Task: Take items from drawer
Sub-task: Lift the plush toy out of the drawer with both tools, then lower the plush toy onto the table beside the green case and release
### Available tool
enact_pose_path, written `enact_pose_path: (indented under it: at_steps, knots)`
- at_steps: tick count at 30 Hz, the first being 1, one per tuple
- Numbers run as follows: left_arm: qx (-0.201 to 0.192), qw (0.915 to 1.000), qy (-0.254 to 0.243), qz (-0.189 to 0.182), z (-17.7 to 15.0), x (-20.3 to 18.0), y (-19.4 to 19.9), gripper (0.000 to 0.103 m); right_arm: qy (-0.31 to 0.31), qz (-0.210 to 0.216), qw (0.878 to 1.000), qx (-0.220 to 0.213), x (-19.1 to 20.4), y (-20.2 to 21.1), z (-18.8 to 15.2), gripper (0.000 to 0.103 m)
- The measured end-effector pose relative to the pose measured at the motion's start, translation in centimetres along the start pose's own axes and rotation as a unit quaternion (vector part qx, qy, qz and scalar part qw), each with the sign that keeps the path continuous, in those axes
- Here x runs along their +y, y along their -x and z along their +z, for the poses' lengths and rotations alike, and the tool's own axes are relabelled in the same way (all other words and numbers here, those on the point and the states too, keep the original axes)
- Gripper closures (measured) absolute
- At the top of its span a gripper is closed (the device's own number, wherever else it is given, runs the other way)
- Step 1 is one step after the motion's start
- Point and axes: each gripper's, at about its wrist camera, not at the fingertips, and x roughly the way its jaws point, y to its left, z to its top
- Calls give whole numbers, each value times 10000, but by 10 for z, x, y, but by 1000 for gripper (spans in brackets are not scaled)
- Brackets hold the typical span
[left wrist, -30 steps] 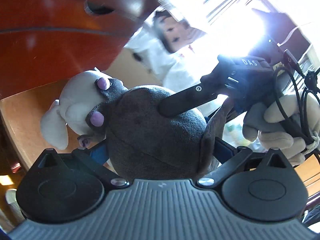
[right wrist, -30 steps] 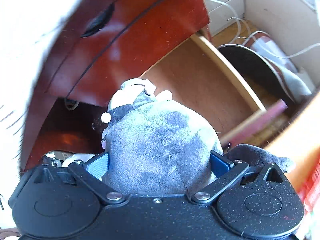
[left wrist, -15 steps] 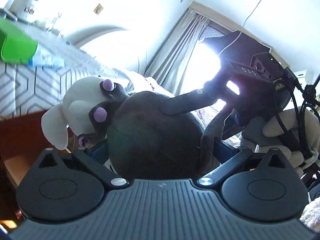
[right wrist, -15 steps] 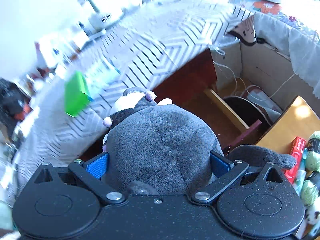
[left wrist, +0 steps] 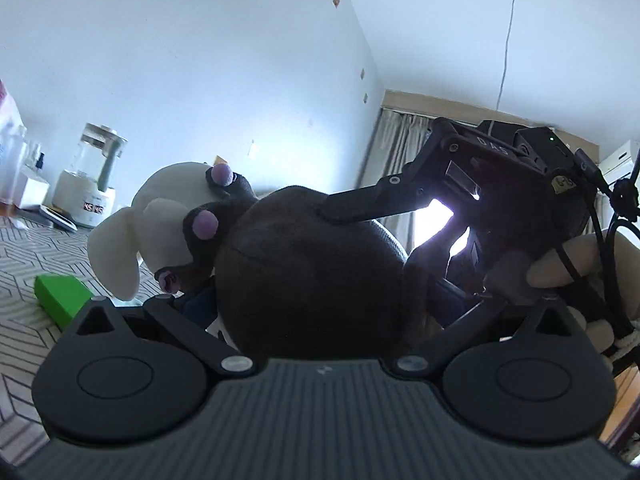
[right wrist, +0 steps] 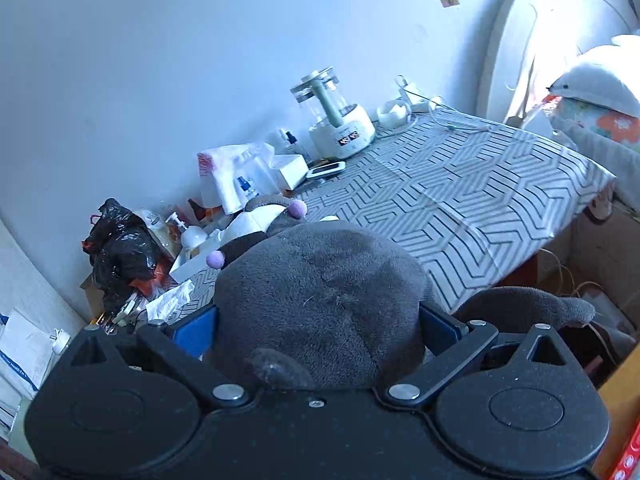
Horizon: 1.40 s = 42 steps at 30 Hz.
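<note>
Aloft, clear of any drawer: neither view showed the drawer at this moment. Plush toy (left wrist: 312,276), dark grey body with white head and lilac knobs, was gripped from two sides at once. Left gripper (left wrist: 316,312) had its blue-padded fingers pressed into the toy's flanks; right gripper (right wrist: 320,328) likewise clamped on the round body, its blue pads (right wrist: 196,330) sunk into the pile. In the left view the right gripper's finger lay across the top of the toy, a gloved hand (left wrist: 568,264) behind it.

Below and ahead lay the table (right wrist: 460,200) with its grey zigzag cloth. A green box (left wrist: 60,296) sat on it near the toy's head; a kettle (right wrist: 340,120) and loose clutter stood toward the wall.

Risks, as judged:
- Body was soft and round. An uneven squeeze could let it roll out of either set of pads.
- If the two grippers pulled apart or twisted against each other, the plush could stretch or pop free.
- A careless set-down near the head side might knock the green box.
- One limb (right wrist: 532,304) hung loose to the right and could snag on the way down.
</note>
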Motion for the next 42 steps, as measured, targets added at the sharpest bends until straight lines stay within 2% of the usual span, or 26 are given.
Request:
enact_pose_path:
  at_steps: [4,8,13,15,18,23,27,30,33,37,38,39,40,42]
  knots:
    - [102,9992,61,387,14,33,-25,0,135,181,9997,43,7,-44,25,0]
    - [430,9965,193,690,21,70,-63,0,360,233,9991,1,1,-95,44,0]
    - [1139,9863,655,1001,3,112,-119,0,396,62,9992,56,-28,-151,52,0]
    - [1087,9861,574,1122,-6,124,-128,0,233,29,9996,129,-44,-167,52,0]
    - [1056,9845,479,1315,2,115,-131,0,66,250,9997,40,-58,-171,54,0]
    - [1077,9838,499,1340,4,106,-121,0,325,165,9993,-91,-57,-172,57,0]
    - [1128,9830,650,1292,3,124,-117,0,640,49,9978,-191,-48,-166,61,0]
    - [1165,9800,713,1449,4,136,-121,0,447,312,9985,-110,-46,-157,63,0]
    - [1268,9777,673,1536,9,137,-125,0,392,272,9989,-14,-43,-152,61,0]
    - [1454,9731,565,1695,14,131,-128,0,676,-9,9977,41,-41,-154,57,0]
    - [1496,9712,505,1782,13,126,-131,0,698,-13,9975,93,-41,-156,56,2]
    - [1559,9683,390,1912,11,119,-135,0,721,-1,9972,201,-42,-159,55,15]
    - [1601,9656,258,2035,10,112,-137,0,745,11,9967,308,-42,-161,54,21]
    - [1631,9602,13,2268,8,96,-142,0,835,-72,9957,400,-39,-162,52,27]
